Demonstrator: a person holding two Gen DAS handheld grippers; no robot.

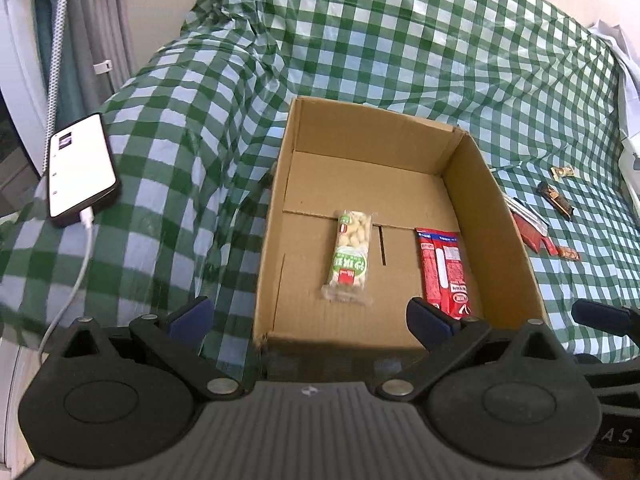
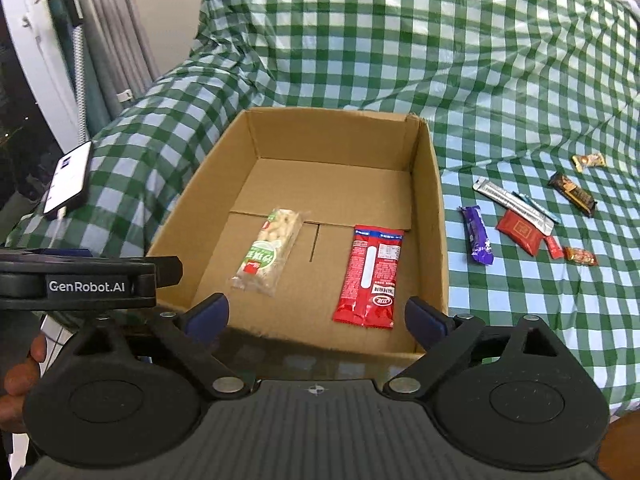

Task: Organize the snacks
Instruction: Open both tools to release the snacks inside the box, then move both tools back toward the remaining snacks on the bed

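Note:
An open cardboard box (image 1: 500, 216) (image 2: 434, 208) sits on the green checked cloth. Inside it lie a green-and-clear peanut pack (image 1: 349, 258) (image 2: 268, 254) and a red snack packet (image 1: 443, 270) (image 2: 370, 276). My left gripper (image 1: 308, 318) hangs open over the box's near edge, nothing between its fingers. Above the box's near edge my right gripper (image 2: 316, 316) stands open and holds nothing. Right of the box lie loose snacks: a purple bar (image 2: 477, 239), a red packet (image 2: 520, 231) (image 1: 530, 234), a silver stick (image 2: 510, 202), a dark bar (image 2: 572, 193) (image 1: 555, 197) and small gold candies (image 2: 588, 160).
A phone (image 1: 80, 170) (image 2: 66, 184) on a white cable lies on the cloth left of the box. The left device's body (image 2: 86, 280) and a hand (image 2: 24, 368) show at the right wrist view's left edge. Curtain and wall stand at the far left.

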